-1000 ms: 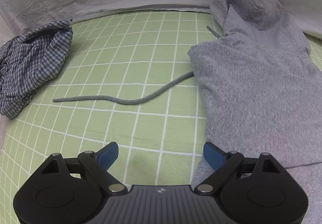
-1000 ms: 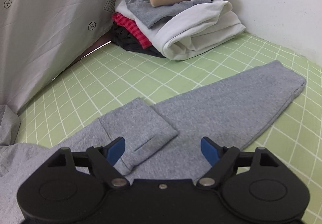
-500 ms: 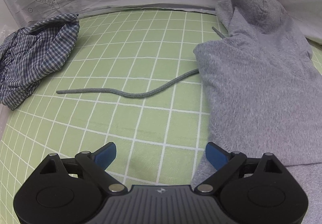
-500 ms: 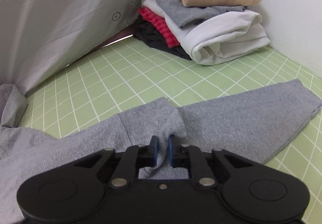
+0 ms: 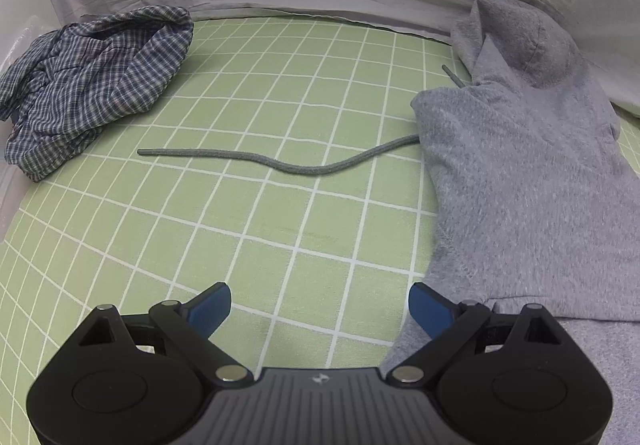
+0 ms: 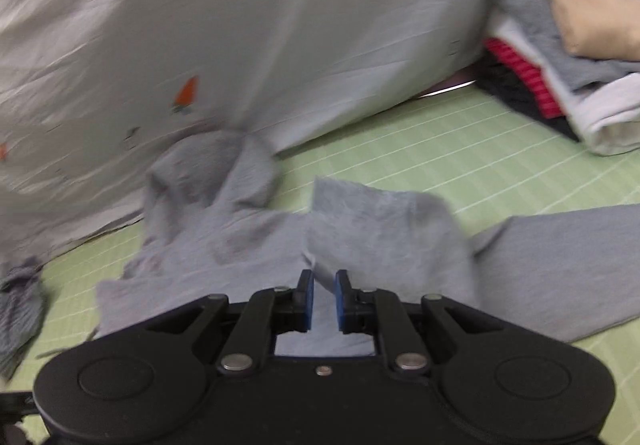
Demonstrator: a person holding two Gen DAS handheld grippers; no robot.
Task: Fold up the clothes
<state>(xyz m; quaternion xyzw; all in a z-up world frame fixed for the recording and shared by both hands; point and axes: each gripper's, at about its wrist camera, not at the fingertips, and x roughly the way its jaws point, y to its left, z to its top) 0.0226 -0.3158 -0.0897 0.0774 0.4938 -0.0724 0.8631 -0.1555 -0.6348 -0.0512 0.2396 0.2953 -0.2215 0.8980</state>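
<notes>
Since a second ago, when my right gripper [image 6: 322, 299] stood wide over the flat sleeve, its jaws have closed to a narrow gap and just eased, pinching the grey hoodie [image 6: 384, 237]; cloth bunches ahead. My left gripper [image 5: 320, 309] gapes empty, hoodie rightward.

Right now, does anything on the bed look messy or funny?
Yes. The grey hoodie's drawstring trails far out across the green checked sheet instead of lying tucked by the hood. A blue checked shirt sits crumpled at the far left edge, unfolded, unlike the neat folded stack in the corner.
</notes>
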